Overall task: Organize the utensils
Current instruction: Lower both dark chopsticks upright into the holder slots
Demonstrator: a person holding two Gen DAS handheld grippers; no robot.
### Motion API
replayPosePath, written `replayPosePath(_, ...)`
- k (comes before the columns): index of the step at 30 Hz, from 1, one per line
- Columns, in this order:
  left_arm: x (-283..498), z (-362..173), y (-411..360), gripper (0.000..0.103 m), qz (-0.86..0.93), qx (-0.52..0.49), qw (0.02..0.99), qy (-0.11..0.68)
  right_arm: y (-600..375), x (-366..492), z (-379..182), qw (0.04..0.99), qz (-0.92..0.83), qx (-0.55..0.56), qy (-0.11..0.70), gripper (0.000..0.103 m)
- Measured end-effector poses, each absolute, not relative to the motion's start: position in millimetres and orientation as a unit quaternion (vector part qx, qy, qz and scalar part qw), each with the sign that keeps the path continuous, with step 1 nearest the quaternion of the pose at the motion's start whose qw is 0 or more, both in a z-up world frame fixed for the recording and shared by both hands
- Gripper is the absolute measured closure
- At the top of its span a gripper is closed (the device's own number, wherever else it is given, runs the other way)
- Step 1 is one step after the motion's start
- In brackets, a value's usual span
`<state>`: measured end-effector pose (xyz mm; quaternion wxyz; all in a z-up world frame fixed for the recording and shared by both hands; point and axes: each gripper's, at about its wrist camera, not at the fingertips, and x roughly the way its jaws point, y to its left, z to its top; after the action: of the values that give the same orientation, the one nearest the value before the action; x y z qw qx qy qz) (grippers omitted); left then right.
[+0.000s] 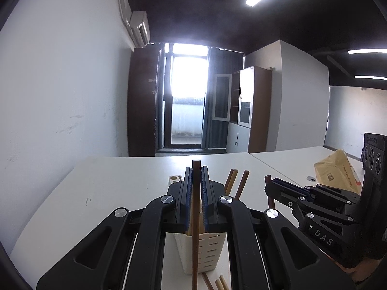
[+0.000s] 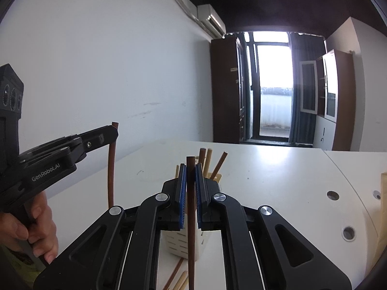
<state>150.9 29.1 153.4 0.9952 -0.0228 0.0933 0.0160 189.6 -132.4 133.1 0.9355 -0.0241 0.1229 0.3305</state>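
My left gripper [image 1: 196, 170] is shut on a brown chopstick [image 1: 195, 217], which hangs upright over the white slotted utensil holder [image 1: 209, 251]. Beside it, my right gripper [image 1: 272, 185] grips a darker chopstick [image 1: 270, 199] the same way. In the right wrist view, the right gripper [image 2: 191, 168] pinches that dark chopstick [image 2: 191, 229] above the holder [image 2: 177, 241]. The left gripper [image 2: 114, 134] holds its stick [image 2: 111, 169] at the left. Several chopsticks [image 2: 208, 160] stand tilted in the holder. A few loose chopsticks [image 2: 177, 275] lie on the white table [image 2: 266, 169] in front of it.
A brown paper bag [image 1: 336, 172] stands on the table at the right, and a small white object [image 1: 174, 178] lies behind the holder. Round cable holes [image 2: 332, 195] dot the right of the table. A person's hand [image 2: 36, 229] grips the left handle. A white wall runs along the left.
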Motion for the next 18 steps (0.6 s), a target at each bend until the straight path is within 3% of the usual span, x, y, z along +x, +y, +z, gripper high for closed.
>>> replayPosePath(18,142.0,179.5,30.4,0.096,0.002,-0.032,0.999,-0.021,-134.5,186.8,169.3,0.933,0.357,0.034,0.018,0.095)
